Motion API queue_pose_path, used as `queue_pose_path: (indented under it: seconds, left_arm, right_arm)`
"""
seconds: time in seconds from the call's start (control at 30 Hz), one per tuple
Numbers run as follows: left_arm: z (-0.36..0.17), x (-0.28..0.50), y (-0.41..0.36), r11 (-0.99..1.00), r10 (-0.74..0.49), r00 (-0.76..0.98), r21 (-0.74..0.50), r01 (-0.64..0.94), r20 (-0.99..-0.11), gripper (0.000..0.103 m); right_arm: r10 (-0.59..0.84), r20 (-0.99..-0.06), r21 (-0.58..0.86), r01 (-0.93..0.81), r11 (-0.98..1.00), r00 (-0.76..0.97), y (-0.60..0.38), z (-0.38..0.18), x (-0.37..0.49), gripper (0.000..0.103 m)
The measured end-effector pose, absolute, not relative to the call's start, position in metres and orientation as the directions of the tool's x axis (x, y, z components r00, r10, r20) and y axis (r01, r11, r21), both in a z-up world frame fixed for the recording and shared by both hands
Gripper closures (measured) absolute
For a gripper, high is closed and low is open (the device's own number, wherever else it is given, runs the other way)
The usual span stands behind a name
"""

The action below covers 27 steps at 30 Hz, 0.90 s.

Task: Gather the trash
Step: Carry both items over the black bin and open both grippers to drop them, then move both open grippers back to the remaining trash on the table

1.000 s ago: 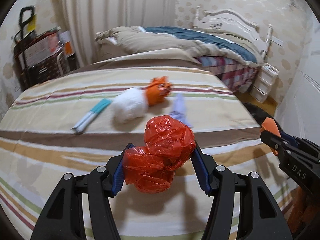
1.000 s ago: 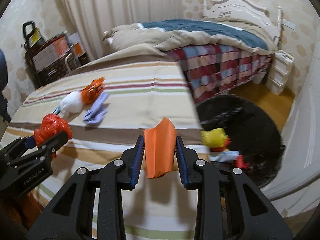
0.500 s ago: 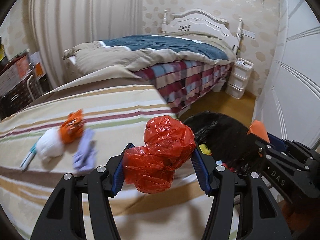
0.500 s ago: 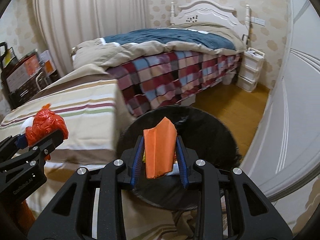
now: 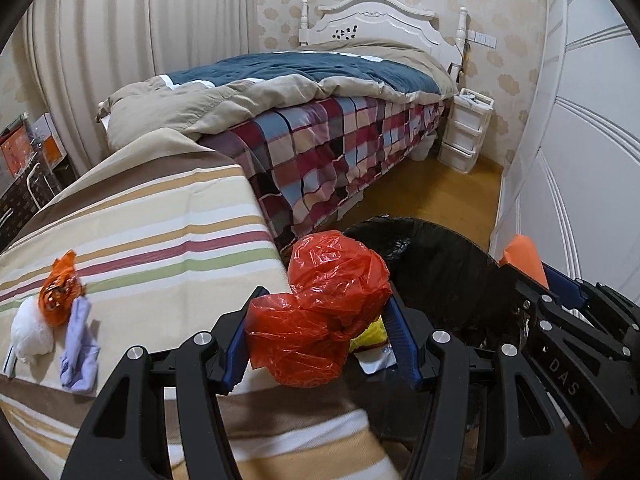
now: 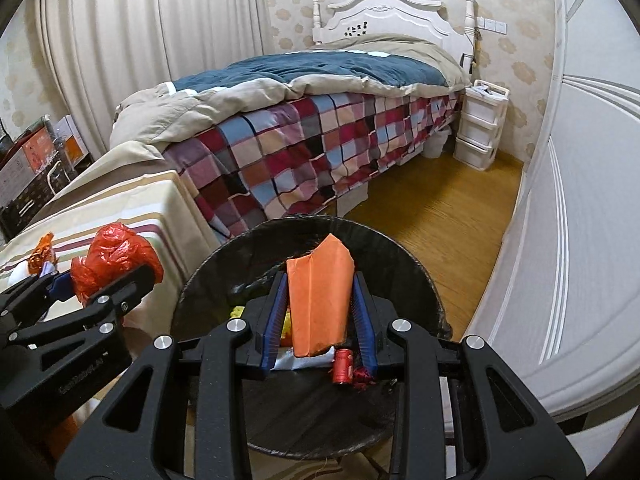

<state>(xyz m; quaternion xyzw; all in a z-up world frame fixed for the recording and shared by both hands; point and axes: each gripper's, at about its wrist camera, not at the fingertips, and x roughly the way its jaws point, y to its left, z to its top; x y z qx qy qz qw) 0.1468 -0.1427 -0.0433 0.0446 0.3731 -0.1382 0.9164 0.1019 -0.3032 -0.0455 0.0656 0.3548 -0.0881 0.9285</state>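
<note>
My left gripper point(image 5: 320, 344) is shut on a crumpled red plastic bag point(image 5: 324, 312), held at the right edge of the striped bed point(image 5: 160, 232), beside the black-lined trash bin point(image 5: 440, 276). My right gripper point(image 6: 320, 320) is shut on a folded orange paper point(image 6: 320, 296), directly over the open trash bin point(image 6: 224, 264). The bin holds yellow trash point(image 6: 237, 312), a white wrapper point(image 6: 308, 360) and a small red roll point(image 6: 342, 366). The left gripper point(image 6: 80, 284) with its red bag point(image 6: 116, 256) shows at the left of the right wrist view.
On the striped bed lie an orange wrapper point(image 5: 60, 292), a white wad point(image 5: 30, 334) and a lilac cloth point(image 5: 78, 352). A second bed with a plaid cover point(image 6: 320, 152) stands behind. A white drawer unit point(image 6: 482, 124), white wardrobe doors point(image 6: 580, 240) and wooden floor point(image 6: 440, 208) lie to the right.
Both grippers have swung right, from over the striped bed to the trash bin. The right one now hangs over the bin's opening. Both grips are unchanged.
</note>
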Motion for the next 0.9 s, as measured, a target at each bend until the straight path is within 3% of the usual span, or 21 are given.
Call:
queue_pose_path:
  seconds: [0.33, 0.4, 0.63, 0.9]
  left_arm:
    - [-0.048, 0.155, -0.155, 0.959, -0.198, 0.669, 0.001, 0.285, -0.717, 0.043]
    - [-0.048, 0.155, -0.155, 0.961, -0.189, 0.671, 0.005, 0.276, -0.717, 0.032]
    - [-0.045, 0.151, -0.148, 0.968, -0.172, 0.690, 0.010, 0.251, -0.703, 0.021]
    - [-0.036, 0.141, -0.120, 0.980, -0.137, 0.717, 0.009, 0.196, -0.684, 0.019]
  right_arm:
    - [-0.117, -0.696, 0.072, 0.231, 0.970, 0.708, -0.313, -0.061, 0.113, 0.071]
    - [-0.119, -0.698, 0.070, 0.233, 0.970, 0.706, -0.312, -0.062, 0.114, 0.070]
    - [-0.139, -0.689, 0.062, 0.249, 0.967, 0.711, -0.316, -0.063, 0.111, 0.047]
    - [-0.150, -0.694, 0.064, 0.268, 0.961, 0.704, -0.310, -0.060, 0.102, 0.040]
